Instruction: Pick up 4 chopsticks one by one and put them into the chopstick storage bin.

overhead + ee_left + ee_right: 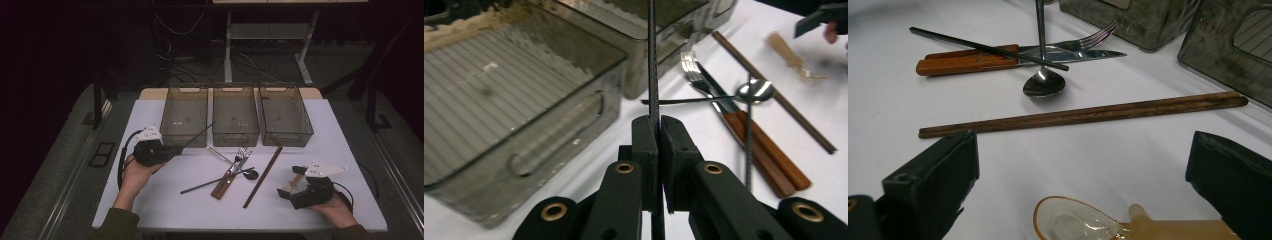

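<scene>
My left claw (172, 151) pinches a black chopstick (199, 135) whose long axis slants up over the left bin (170, 131), just beyond. My right claw (292, 181) stands spread around a clear spoon (1073, 225), far from that bin.

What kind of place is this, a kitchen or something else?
Probably a lab or recording workspace, not a kitchen: a white table carries three identical empty grey bins and loose cutlery, with cables trailing over a dark floor and a desk frame behind.

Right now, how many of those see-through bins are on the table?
3, side by side along the far edge: left bin, middle bin, right bin. None seems hidden.
</scene>
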`<state>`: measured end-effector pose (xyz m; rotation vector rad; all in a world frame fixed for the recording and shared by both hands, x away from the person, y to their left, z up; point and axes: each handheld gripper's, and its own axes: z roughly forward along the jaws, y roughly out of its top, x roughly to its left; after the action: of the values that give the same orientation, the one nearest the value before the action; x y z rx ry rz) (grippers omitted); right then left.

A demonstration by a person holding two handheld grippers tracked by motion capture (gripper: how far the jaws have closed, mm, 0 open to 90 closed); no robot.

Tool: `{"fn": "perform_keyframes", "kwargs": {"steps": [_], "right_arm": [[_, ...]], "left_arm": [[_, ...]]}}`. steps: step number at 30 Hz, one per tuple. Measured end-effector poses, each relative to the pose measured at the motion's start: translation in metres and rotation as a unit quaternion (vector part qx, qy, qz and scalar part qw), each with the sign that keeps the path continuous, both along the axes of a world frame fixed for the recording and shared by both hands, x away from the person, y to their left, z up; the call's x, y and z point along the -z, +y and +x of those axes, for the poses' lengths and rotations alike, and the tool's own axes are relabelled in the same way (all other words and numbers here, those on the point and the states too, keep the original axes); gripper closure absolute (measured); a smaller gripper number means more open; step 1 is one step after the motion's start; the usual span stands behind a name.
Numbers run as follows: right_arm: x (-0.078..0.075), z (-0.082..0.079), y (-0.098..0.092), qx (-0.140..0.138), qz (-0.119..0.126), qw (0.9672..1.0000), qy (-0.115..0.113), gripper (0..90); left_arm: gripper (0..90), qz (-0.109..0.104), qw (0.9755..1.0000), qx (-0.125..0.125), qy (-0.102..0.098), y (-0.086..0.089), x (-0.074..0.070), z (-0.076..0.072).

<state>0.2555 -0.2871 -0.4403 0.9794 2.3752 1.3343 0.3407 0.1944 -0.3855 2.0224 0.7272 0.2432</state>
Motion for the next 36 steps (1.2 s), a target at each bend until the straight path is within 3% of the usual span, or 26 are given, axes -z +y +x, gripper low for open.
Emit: {"fn": "perform_keyframes", "kwargs": {"steps": [21, 36], "right_arm": [[0.000, -0.001, -0.001, 0.001, 0.001, 1.0000, 0.000, 0.9], [0.000, -0.001, -0.001, 0.002, 0.004, 1.0000, 0.000, 0.9]], "left_arm": [[84.9, -0.001, 0.9990, -0.044, 0.009, 0.005, -0.017, 0.042], [84.9, 0.012, 0.9961, -0.084, 0.026, -0.002, -0.035, 0.077]]}}
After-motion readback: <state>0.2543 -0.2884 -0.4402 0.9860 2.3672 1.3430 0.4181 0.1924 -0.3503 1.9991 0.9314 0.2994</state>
